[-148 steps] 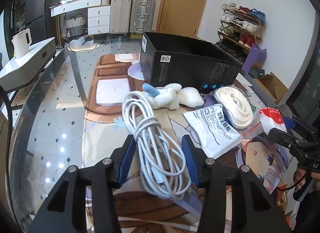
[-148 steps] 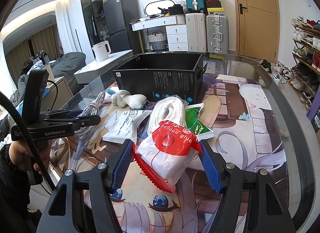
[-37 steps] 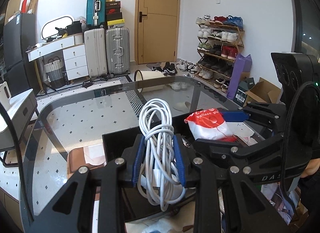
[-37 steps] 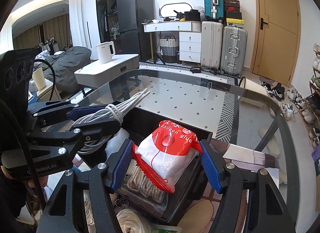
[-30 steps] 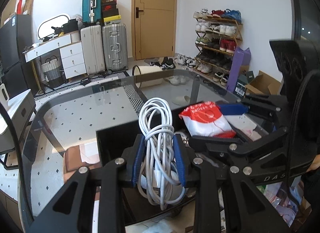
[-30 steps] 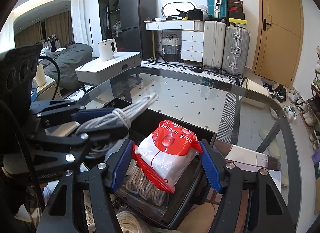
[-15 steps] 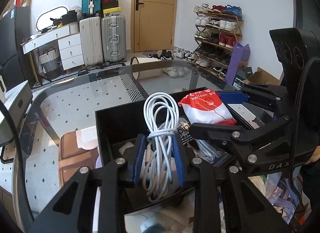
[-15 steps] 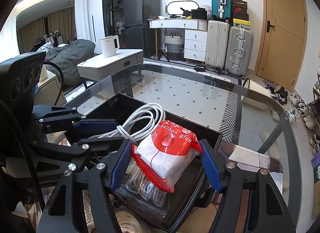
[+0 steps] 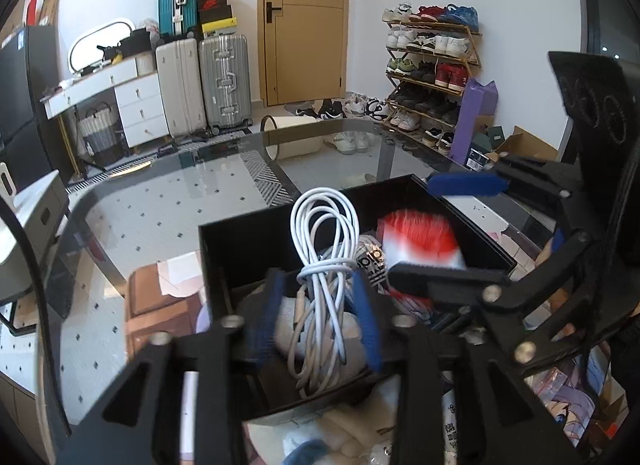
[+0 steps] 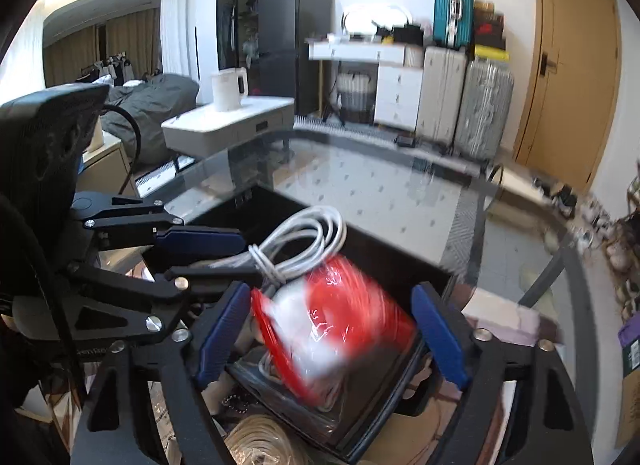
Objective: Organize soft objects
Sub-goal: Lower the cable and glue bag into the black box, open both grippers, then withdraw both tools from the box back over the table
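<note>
Over the black box (image 9: 248, 249), the right gripper (image 10: 332, 339) had just spread its fingers, and the red-and-white balloon glue bag (image 10: 332, 325), blurred, was probably dropping in. The left gripper (image 9: 320, 315) had also parted, freeing the white cable bundle (image 9: 324, 265) inside the box.

Both wrist views look closely down into black box (image 9: 460, 221).

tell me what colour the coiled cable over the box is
White; the coiled cable shows best in the left wrist view.
</note>
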A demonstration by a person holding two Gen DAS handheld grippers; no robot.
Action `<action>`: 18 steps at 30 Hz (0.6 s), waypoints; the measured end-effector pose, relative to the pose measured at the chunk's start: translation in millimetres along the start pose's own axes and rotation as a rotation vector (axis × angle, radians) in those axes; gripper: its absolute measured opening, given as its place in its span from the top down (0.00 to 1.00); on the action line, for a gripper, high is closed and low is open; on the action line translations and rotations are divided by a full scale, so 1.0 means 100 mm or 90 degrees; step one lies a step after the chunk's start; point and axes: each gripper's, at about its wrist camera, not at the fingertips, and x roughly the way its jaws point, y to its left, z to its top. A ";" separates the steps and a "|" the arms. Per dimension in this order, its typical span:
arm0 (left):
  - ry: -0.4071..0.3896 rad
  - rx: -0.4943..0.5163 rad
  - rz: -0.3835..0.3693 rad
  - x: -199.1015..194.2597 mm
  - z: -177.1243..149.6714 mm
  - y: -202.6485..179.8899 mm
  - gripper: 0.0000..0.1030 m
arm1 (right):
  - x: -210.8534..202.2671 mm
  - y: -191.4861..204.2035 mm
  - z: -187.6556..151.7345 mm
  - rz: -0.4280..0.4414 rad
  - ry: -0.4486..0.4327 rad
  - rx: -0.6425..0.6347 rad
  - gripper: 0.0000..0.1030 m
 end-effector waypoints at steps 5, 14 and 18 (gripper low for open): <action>-0.031 -0.013 0.007 -0.23 0.01 0.00 0.33 | -0.27 -0.10 -0.01 -0.036 -0.007 0.025 0.05; -0.072 -0.042 0.056 -0.62 -0.16 -0.01 0.00 | -0.88 -0.16 -0.29 -0.073 -0.014 0.097 0.01; -0.073 -0.052 0.060 -0.74 -0.28 -0.06 0.00 | -1.06 -0.11 -0.51 -0.086 -0.005 0.109 0.01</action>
